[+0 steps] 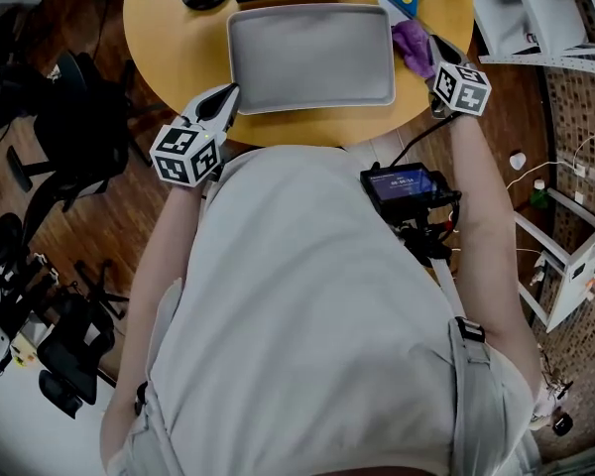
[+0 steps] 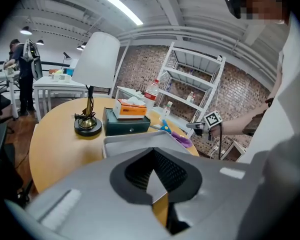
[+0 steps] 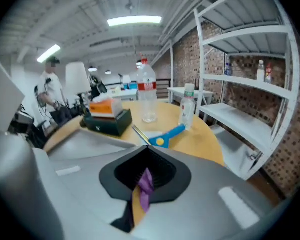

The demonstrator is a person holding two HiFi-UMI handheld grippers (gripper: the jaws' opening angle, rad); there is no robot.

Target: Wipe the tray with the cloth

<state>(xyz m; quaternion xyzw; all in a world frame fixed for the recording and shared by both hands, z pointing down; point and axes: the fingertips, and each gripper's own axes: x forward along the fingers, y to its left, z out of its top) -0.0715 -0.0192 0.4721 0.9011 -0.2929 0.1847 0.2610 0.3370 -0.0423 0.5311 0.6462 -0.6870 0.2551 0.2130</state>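
R claw [image 3: 138, 198] — tight on cloth [image 3: 145, 183]

Around me an office-like lab — brick wall [image 3: 186, 59], white metal shelving [image 3: 250, 83], ceiling strip light [image 3: 134, 20], black office chairs [image 1: 79, 117], white desk [image 2: 52, 85] beyond my round table [image 1: 169, 28] — a person [image 2: 21, 69] at it

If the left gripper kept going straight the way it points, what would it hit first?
Probably the tray, at its near rim; the left gripper points down at it, though the gap is hard to judge.
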